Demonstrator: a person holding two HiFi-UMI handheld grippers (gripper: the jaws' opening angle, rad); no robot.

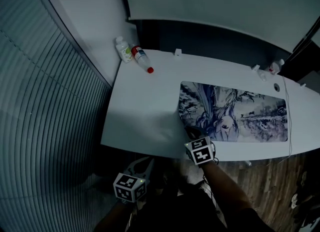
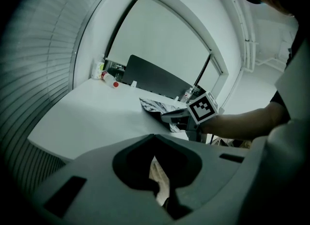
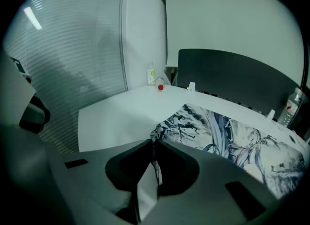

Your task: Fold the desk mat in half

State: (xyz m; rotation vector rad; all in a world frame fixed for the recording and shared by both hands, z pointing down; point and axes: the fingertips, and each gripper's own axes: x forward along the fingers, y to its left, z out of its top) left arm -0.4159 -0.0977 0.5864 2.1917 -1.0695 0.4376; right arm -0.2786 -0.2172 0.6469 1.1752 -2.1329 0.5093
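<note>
The desk mat [image 1: 245, 118], printed with blue-grey artwork, lies flat on the right half of the white table [image 1: 142, 106]. My right gripper [image 1: 188, 132] is at the mat's near-left corner. In the right gripper view the jaws [image 3: 154, 142] are shut on that corner, and the mat [image 3: 232, 136] is lifted and crumpled slightly there. From the left gripper view, the right gripper [image 2: 168, 117] shows at the mat's raised edge [image 2: 154, 104]. My left gripper [image 1: 142, 166] hangs below the table's front edge, apart from the mat. Its jaws [image 2: 154, 136] are shut with nothing between them.
Two bottles, one with a green label [image 1: 123, 49] and one red-capped [image 1: 142, 59], lie at the table's back left corner. Another bottle [image 1: 274, 67] stands at the back right, and a thin cable [image 1: 288, 126] crosses the right end. A slatted blind [image 1: 45, 106] fills the left.
</note>
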